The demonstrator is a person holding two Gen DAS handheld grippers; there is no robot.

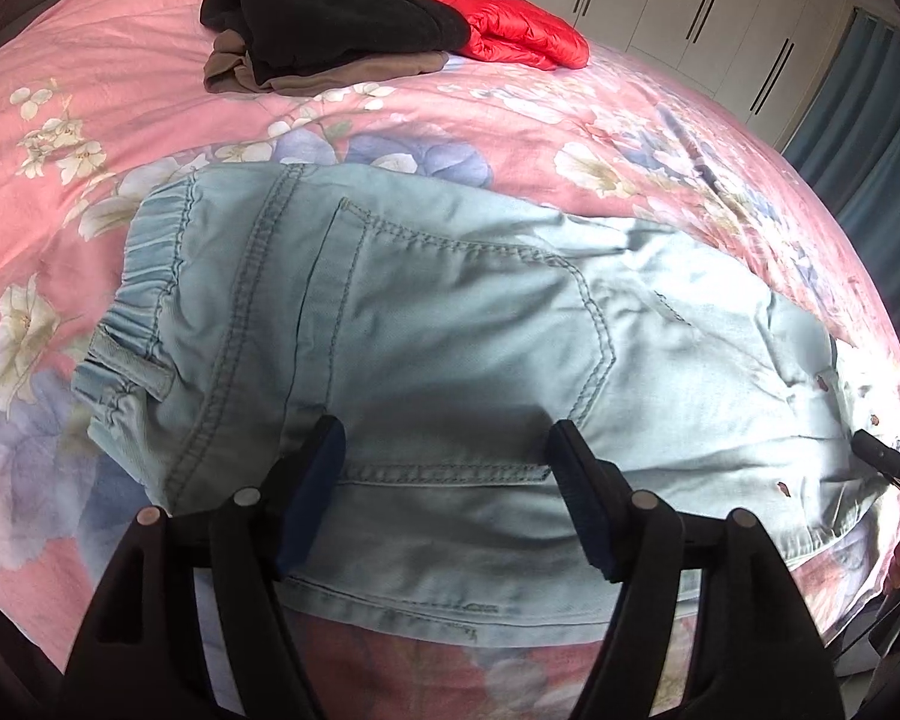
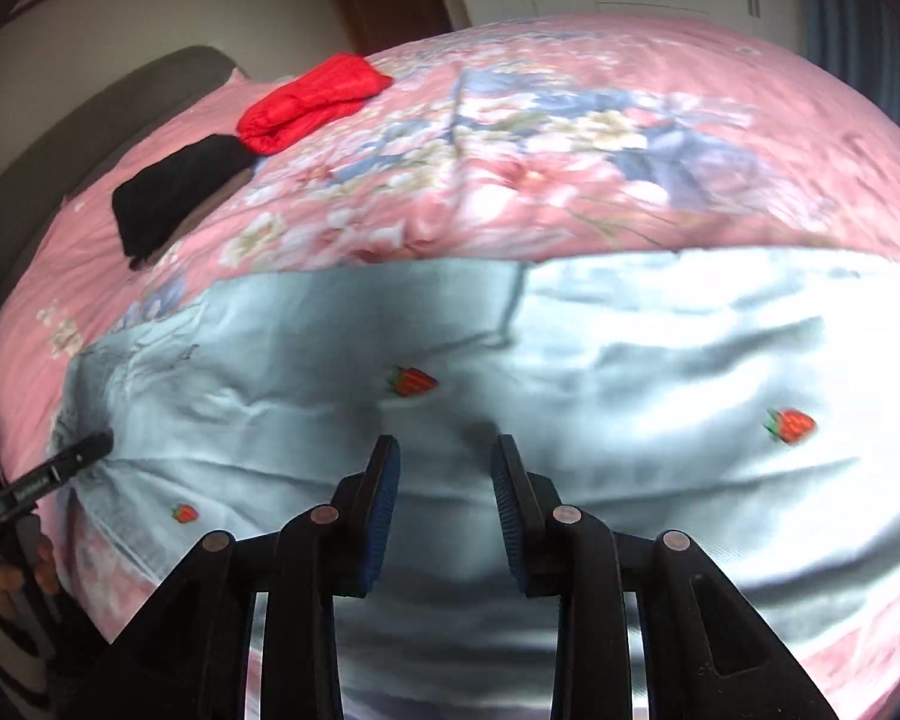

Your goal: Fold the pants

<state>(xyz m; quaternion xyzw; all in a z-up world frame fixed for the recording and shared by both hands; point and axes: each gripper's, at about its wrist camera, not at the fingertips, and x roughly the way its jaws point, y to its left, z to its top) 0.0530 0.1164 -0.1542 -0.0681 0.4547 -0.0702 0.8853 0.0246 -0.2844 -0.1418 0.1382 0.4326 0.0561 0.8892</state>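
Observation:
Light blue denim pants (image 1: 426,348) lie flat on the pink floral bedspread (image 1: 120,96), elastic waistband to the left, back pocket facing up. My left gripper (image 1: 447,438) is open and empty, just above the pants near the pocket's lower seam. In the right wrist view the pants (image 2: 570,360) show small strawberry embroideries; my right gripper (image 2: 444,450) is open and empty over the fabric. The left gripper's finger (image 2: 78,450) shows at the left edge there; the right gripper's tip (image 1: 876,450) shows at the right edge of the left wrist view.
A black folded garment (image 1: 336,18) on a brown one and a red puffy jacket (image 1: 510,30) lie at the far side of the bed. White wardrobe doors (image 1: 690,0) and a blue curtain (image 1: 870,138) stand beyond. A dark headboard (image 2: 90,120) borders the bed.

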